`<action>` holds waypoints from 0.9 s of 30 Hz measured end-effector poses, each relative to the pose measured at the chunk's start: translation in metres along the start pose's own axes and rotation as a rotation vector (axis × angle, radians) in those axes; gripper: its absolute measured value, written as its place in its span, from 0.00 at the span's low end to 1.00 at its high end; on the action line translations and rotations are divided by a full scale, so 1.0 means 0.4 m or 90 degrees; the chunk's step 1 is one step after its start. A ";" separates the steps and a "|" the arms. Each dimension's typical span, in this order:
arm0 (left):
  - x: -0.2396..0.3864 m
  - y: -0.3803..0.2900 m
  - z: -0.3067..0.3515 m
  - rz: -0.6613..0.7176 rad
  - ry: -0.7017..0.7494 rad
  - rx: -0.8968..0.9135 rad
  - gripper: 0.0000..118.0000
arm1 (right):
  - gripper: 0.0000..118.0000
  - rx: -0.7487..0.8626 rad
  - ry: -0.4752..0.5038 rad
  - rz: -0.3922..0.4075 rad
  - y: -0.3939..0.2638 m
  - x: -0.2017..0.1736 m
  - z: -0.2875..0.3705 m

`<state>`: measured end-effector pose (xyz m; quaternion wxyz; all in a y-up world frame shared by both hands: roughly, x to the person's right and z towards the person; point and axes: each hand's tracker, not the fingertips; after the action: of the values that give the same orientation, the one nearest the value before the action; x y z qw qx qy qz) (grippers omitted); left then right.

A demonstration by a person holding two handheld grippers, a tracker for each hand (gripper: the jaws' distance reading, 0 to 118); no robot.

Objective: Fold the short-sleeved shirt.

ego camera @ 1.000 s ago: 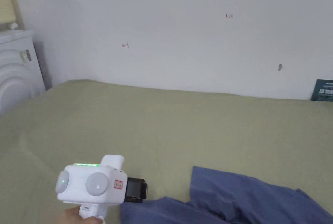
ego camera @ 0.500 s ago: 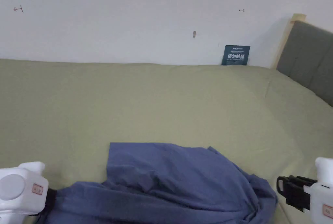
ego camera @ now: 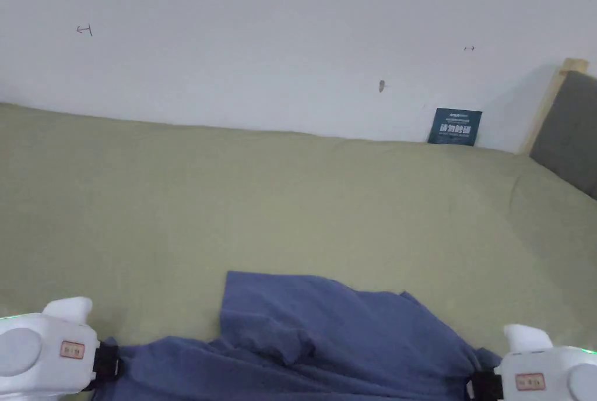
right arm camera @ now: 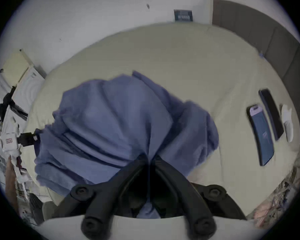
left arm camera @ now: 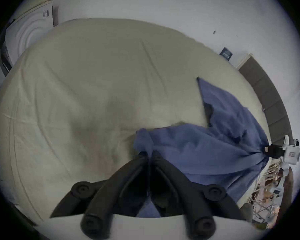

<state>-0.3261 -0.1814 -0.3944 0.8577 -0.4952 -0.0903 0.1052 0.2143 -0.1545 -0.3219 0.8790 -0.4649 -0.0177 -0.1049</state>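
A blue short-sleeved shirt (ego camera: 326, 338) lies bunched on the olive-green bed (ego camera: 291, 198), near its front edge. My left gripper (ego camera: 113, 359) is at the shirt's left end, and its jaws are shut on a pinch of blue cloth (left arm camera: 144, 139). My right gripper (ego camera: 475, 387) is at the shirt's right end. In the right gripper view the jaws of the right gripper (right arm camera: 148, 157) are shut on gathered cloth of the shirt (right arm camera: 111, 122). The shirt (left arm camera: 215, 139) stretches between the two grippers, with one flap lying back on the bed.
A white wall runs behind the bed, with a dark sign (ego camera: 455, 126) leaning on it. A grey headboard (ego camera: 568, 122) stands at the right. Two phones (right arm camera: 261, 134) and a white object (right arm camera: 287, 122) lie on the bed near the headboard. A white appliance (left arm camera: 33, 34) stands past the bed's left end.
The head camera has swung right. The right gripper, apart from the shirt half a second ago, has moved in to its right end and now grips it. The left gripper keeps its hold.
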 end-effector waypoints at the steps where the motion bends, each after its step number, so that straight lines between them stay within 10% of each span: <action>1: 0.001 0.007 0.021 -0.001 0.003 0.023 0.01 | 0.01 0.026 0.001 0.017 0.007 -0.008 0.021; 13: 0.057 0.184 0.355 -0.038 -0.077 0.330 0.01 | 0.01 0.274 0.070 0.127 0.178 -0.127 0.277; 27: 0.072 0.479 0.558 -0.098 -0.033 0.460 0.01 | 0.01 0.430 0.065 0.139 0.487 -0.184 0.394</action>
<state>-0.3736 0.1050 -0.4491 0.9800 -0.1492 -0.1059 0.0778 0.1920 0.0936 -0.4002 0.9888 -0.1414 0.0423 -0.0212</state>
